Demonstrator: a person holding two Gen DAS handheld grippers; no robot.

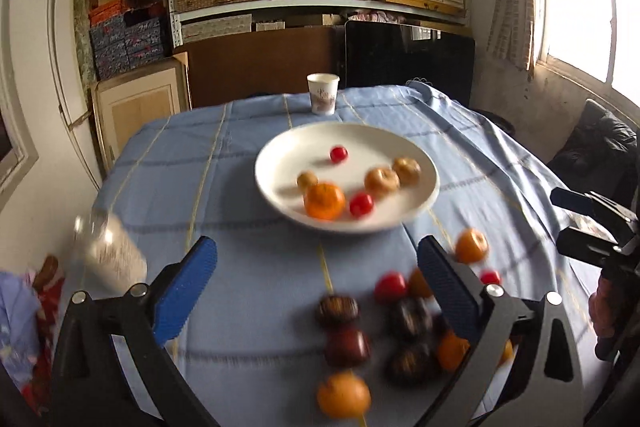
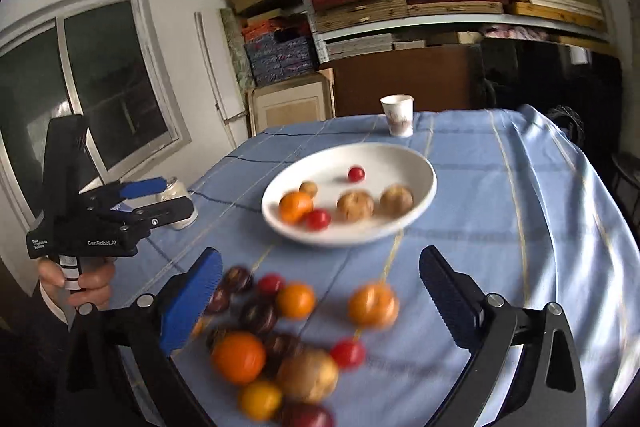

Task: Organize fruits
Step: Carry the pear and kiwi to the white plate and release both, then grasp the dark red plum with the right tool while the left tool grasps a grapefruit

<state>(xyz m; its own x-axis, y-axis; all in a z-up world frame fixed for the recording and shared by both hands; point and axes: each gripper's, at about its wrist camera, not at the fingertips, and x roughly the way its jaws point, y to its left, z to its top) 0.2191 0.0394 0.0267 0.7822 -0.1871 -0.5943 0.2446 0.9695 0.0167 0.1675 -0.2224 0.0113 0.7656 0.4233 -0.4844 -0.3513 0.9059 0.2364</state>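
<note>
A white plate (image 1: 296,155) (image 2: 332,163) sits mid-table on the blue cloth. It holds an orange (image 1: 325,201), two small red fruits and three brown ones. Nearer to me, loose fruit is scattered on the cloth: oranges (image 2: 373,305), dark reddish-brown fruits (image 1: 337,311), small red ones (image 2: 347,353) and a brown one (image 2: 307,375). My left gripper (image 1: 316,247) is open above the left part of this pile, with nothing between its fingers. My right gripper (image 2: 322,255) is open too, over the pile, and grips nothing. Both views are blurred.
A paper cup (image 1: 323,93) (image 2: 397,115) stands behind the plate near the far edge. A white can (image 1: 110,251) (image 2: 188,205) stands at the table's left side. A hand (image 2: 80,283) holds the left gripper (image 2: 172,195). Shelves of boxes fill the back wall.
</note>
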